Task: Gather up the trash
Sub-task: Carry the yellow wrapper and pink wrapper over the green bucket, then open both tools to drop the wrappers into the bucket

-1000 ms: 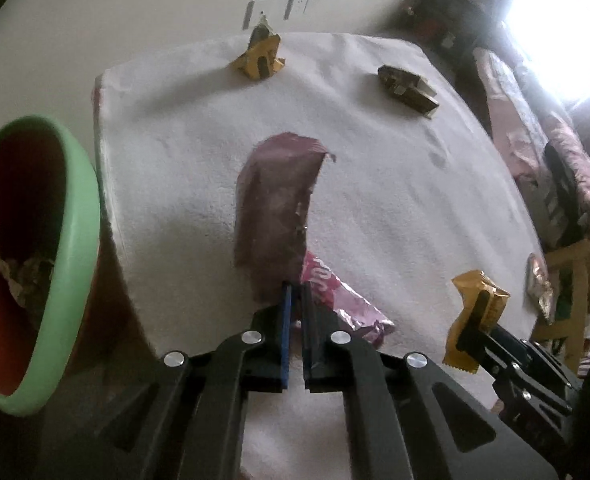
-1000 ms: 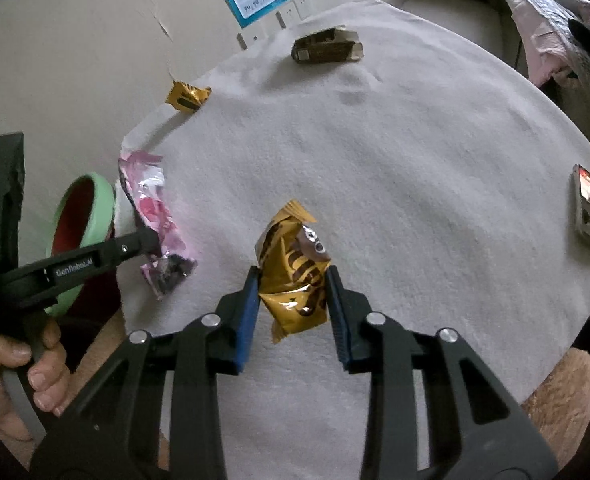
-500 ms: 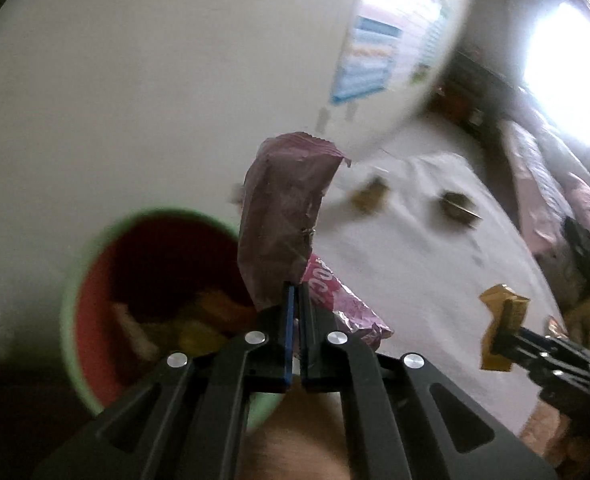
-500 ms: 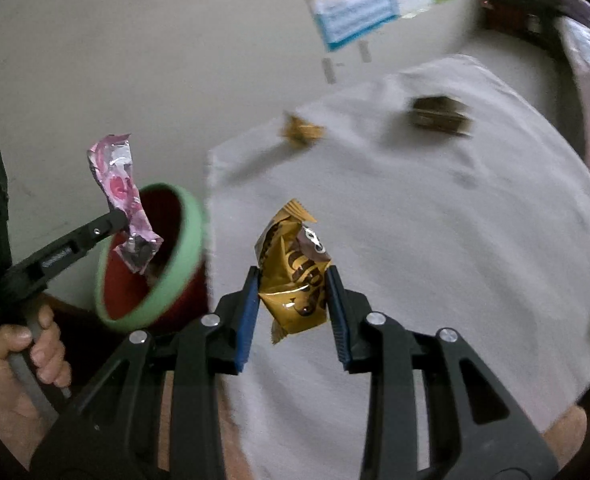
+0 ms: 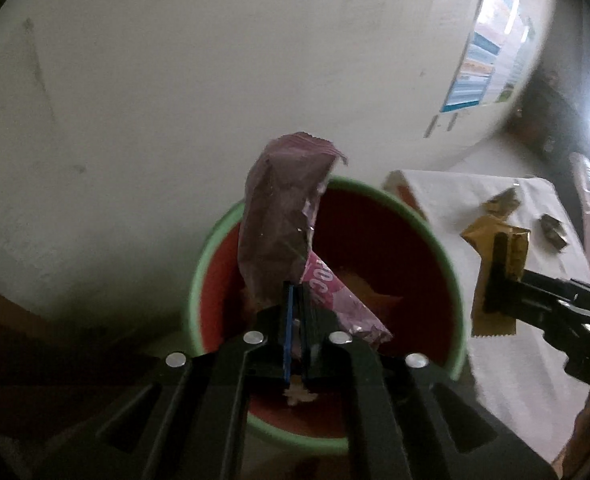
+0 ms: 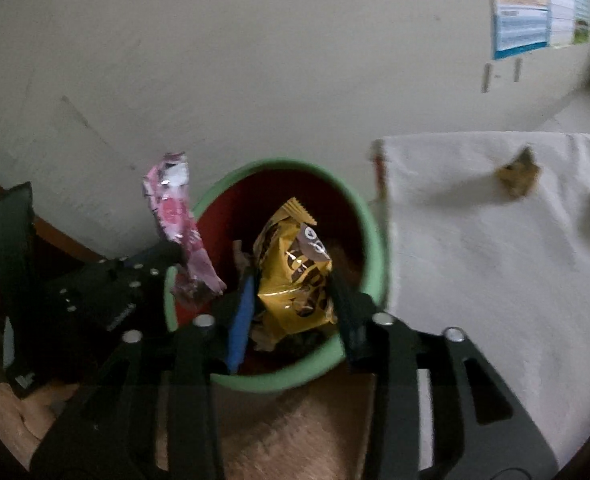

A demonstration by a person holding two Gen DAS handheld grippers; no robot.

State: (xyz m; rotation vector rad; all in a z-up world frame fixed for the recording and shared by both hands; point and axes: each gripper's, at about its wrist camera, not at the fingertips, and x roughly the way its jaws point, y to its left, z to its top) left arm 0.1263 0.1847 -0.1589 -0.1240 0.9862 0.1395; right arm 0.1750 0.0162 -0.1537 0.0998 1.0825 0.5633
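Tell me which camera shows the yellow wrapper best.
The right wrist view: the yellow wrapper sits centred in the right tool, printed face showing, over the bin. The left wrist view shows only its plain side at the edge, partly behind the tool's finger.

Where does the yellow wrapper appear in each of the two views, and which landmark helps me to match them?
Left wrist view: the yellow wrapper is at the right edge, pinched in the right gripper, beside the bin and in front of the white table.
Right wrist view: the yellow wrapper is at the centre, between the right gripper's fingers, over the bin's opening.
Shared landmark: the green-rimmed red bin.
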